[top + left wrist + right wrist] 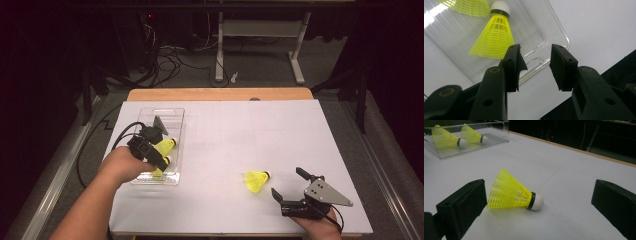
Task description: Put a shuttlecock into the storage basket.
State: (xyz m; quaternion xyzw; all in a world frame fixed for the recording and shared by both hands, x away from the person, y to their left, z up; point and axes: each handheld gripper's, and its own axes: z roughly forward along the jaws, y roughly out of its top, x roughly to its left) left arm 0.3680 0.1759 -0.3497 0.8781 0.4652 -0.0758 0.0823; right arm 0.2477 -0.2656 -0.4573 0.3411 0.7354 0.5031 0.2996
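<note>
Right gripper (289,184) sits closest, down at the near edge of the white table (280,130), jaws spread wide and gripping nothing. Just ahead of it a loose shuttlecock (257,180) lies on its side on the table; in the right gripper view it's framed in the gap between the two jaws, a bit beyond the tips and closer to the left one, touching neither, white cork tip pointing away to the right.

Over on the left, the left gripper (159,151) hangs above the clear plastic tray (176,114), jaws partly apart with nothing between them. In the left gripper view a yellow shuttlecock in the tray (493,37) lies right past the left jaw tip, cork pointing away, and I can't tell if the skirt touches that jaw. A second one (465,4) lies further up the tray.
</note>
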